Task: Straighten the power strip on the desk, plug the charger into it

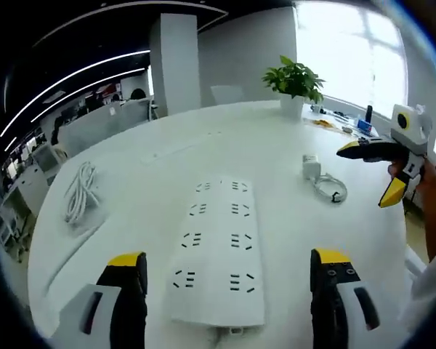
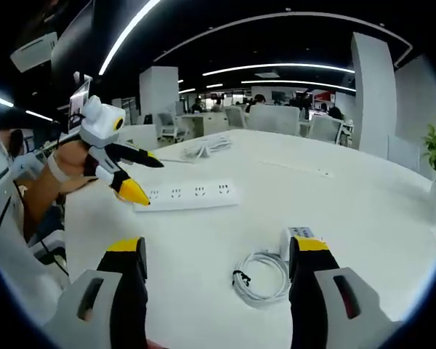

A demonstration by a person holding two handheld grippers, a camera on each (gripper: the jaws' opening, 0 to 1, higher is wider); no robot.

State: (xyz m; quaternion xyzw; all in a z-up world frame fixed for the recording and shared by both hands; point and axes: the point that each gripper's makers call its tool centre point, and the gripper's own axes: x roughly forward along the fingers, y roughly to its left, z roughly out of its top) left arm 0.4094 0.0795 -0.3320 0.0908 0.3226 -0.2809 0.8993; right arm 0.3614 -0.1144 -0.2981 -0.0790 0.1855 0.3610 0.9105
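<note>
Open-plan office, broad white desk [image 1: 276, 160] carrying flat white power strip [image 1: 216, 247] between the spread-jawed left gripper [image 1: 229, 280], small white charger [image 2: 296, 237] with coiled cable [image 2: 261, 276] between the spread-jawed right gripper [image 2: 216, 267].

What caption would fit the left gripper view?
Open left gripper above a white power strip, charger nearby on the desk.

A round white desk [image 1: 167, 160] carries a power strip [image 1: 216, 247] near its near edge, a charger [image 1: 310, 166] with coiled cable [image 1: 330, 188], a white cord bundle [image 1: 81, 190], and a potted plant [image 1: 294, 86] at the far edge.
</note>
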